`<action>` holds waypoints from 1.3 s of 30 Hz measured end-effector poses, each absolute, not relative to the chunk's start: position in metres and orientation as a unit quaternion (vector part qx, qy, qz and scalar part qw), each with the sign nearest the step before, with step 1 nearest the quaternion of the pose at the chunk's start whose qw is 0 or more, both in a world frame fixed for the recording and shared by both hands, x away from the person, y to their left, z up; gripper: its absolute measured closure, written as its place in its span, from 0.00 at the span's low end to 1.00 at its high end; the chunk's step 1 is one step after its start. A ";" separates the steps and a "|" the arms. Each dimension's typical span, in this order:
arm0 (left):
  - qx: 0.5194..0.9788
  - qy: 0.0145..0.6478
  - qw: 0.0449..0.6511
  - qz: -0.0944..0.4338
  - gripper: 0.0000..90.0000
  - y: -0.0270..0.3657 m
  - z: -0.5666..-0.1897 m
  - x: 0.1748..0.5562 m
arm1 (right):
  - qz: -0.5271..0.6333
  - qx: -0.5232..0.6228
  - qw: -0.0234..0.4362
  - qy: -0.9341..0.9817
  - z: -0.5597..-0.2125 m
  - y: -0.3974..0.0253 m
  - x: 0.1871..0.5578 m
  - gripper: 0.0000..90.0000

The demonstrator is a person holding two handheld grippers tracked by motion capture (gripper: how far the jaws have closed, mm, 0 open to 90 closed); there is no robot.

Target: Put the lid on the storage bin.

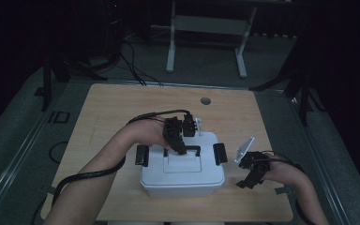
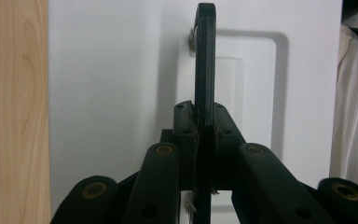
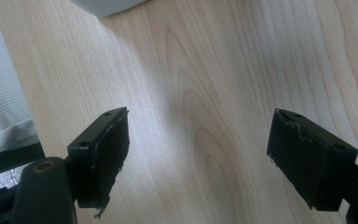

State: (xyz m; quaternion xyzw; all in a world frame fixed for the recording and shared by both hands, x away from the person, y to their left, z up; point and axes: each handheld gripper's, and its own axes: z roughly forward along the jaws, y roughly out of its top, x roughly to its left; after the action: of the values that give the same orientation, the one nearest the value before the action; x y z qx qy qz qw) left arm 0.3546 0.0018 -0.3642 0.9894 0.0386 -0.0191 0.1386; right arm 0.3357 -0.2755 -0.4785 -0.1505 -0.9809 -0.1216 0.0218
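Note:
A white lidded box with black side latches sits at the near middle of the wooden table. Its black carry handle stands upright on the lid. My left gripper reaches down over the lid and is shut on that handle, which rises edge-on between the closed jaws against the white lid. My right gripper hovers to the right of the box above bare wood. Its jaws stand wide apart with nothing between them.
A corner of the white box shows at the top of the right gripper view. A round cable hole lies at the table's far side. Black cables trail from both grippers. White desk legs stand on the floor beyond.

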 end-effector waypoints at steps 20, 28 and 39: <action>0.986 0.076 0.145 0.025 0.38 0.026 -0.361 0.356 | -0.124 -0.146 0.020 -0.981 -0.474 -0.271 0.335 0.22; 0.981 0.088 0.167 0.040 0.17 0.056 -0.364 0.353 | -0.125 -0.147 0.018 -0.981 -0.472 -0.270 0.335 0.22; 0.964 0.129 0.222 0.066 0.12 0.102 -0.367 0.348 | -0.130 -0.150 0.015 -0.980 -0.470 -0.272 0.334 0.22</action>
State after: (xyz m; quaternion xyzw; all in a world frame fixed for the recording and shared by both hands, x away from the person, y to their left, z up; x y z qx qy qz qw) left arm 0.3483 0.1025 -0.3665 0.9643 0.1288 0.0660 0.2216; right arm 0.3339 -0.2721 -0.4701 -0.1498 -0.9800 -0.1300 0.0151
